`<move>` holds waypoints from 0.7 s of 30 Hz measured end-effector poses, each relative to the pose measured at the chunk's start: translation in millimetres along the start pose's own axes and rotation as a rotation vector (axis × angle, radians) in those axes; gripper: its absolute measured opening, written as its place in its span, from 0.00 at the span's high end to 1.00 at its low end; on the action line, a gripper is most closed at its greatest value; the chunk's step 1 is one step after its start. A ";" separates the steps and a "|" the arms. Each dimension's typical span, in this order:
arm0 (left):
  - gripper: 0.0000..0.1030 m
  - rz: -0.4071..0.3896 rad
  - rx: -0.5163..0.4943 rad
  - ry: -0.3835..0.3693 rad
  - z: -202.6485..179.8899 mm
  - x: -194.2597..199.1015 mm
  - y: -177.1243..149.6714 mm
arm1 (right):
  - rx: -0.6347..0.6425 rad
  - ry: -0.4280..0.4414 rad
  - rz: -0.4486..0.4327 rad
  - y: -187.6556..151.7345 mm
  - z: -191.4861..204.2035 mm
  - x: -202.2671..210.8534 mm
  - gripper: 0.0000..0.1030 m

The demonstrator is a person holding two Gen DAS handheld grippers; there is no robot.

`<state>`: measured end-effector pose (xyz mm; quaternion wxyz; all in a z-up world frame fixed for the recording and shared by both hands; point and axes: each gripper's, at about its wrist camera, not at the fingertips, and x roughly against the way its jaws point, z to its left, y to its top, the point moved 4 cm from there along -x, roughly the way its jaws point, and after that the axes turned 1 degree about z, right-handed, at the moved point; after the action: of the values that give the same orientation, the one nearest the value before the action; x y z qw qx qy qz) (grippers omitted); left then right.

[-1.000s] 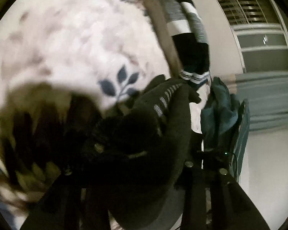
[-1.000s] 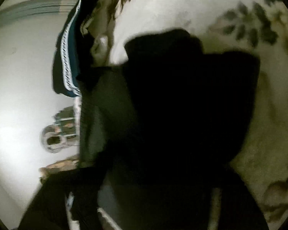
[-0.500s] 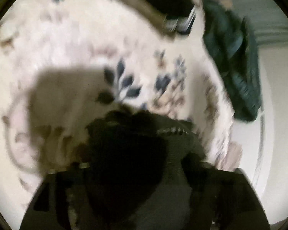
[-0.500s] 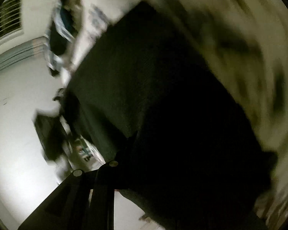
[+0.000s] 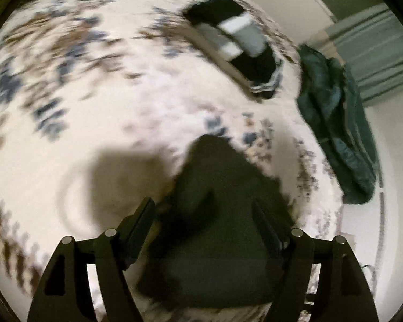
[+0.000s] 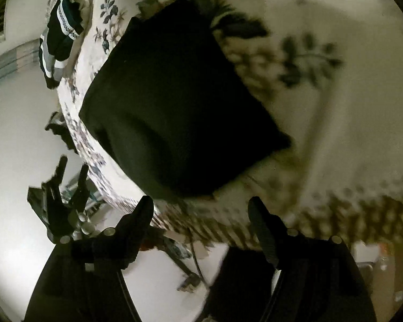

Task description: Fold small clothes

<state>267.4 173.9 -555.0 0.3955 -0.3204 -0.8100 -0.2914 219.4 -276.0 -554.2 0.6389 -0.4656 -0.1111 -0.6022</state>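
A dark folded garment lies flat on the floral white cloth near its edge. In the left wrist view the same dark garment lies below and between my spread fingers. My left gripper is open and holds nothing; it also shows in the right wrist view, off the cloth's edge. My right gripper is open and empty, just short of the garment's near edge.
A black, white and grey striped folded garment lies at the far side of the cloth. A teal garment hangs over the cloth's right edge. Pale floor lies beyond the edge. Window blinds and a grey curtain stand behind.
Both grippers held the dark garment and carried it; now both have opened and let go. The garment lies folded flat on the cloth, and the right gripper has drawn back from it.
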 end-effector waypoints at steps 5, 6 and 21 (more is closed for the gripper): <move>0.29 0.054 -0.028 0.193 46.8 -29.2 -40.2 | 0.090 -0.083 -0.128 38.2 16.0 25.1 0.27; 0.29 0.066 -0.042 0.241 57.8 -41.9 -47.2 | 0.110 -0.099 -0.159 53.5 21.3 25.7 0.27; 0.00 0.092 -0.088 0.458 70.0 -123.8 -60.8 | 0.373 -0.067 -0.246 200.6 82.1 -35.0 0.92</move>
<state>249.7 151.0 -707.0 0.5675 -0.2992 -0.6701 -0.3734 420.1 -224.7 -626.8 0.6315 -0.3421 -0.2978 -0.6289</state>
